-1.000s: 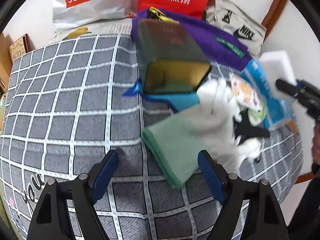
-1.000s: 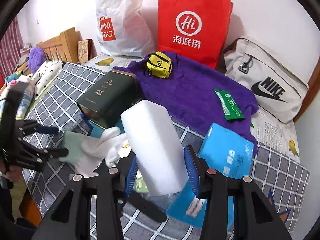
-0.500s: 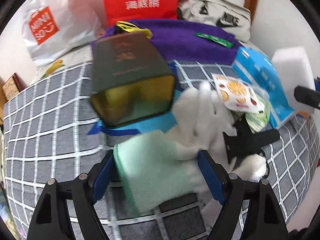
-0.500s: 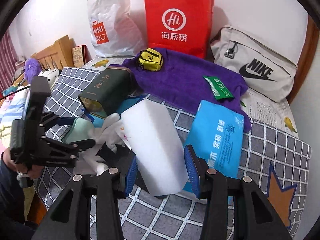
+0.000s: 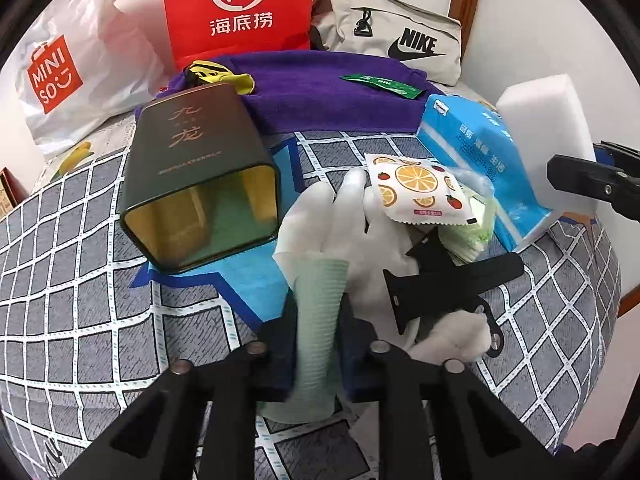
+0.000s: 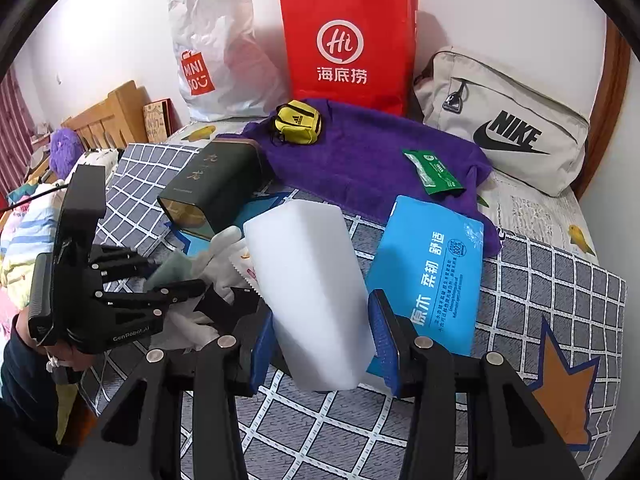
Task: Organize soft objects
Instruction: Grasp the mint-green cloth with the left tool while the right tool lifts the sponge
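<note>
Since 1 s ago the left gripper (image 5: 318, 336) has slid fwd over the glove (image 5: 320, 280) and its jaws have just closed, pinching the pale-green ribbed cuff, which bunches into a narrow column between the pads. Glove is white knit w/ mint cuff, limp; its fingers splay toward the open end of the dark green tin (image 5: 200, 184) lying on its side on the checked bedspread (image 5: 80, 320). 1 orange-print sachet (image 5: 420, 188) lies on the glove's fingertips, and a black clip-like tool (image 5: 448, 284) rests across the palm. Right gripper (image 6: 320, 344) holds the white foam block (image 6: 312, 288), pads pressed on both sides, block tilted away from the camera, above the bedspread just beside the blue tissue pack (image 6: 436, 276). Behind: purple towel (image 6: 360, 160), red bag (image 6: 348, 48).
</note>
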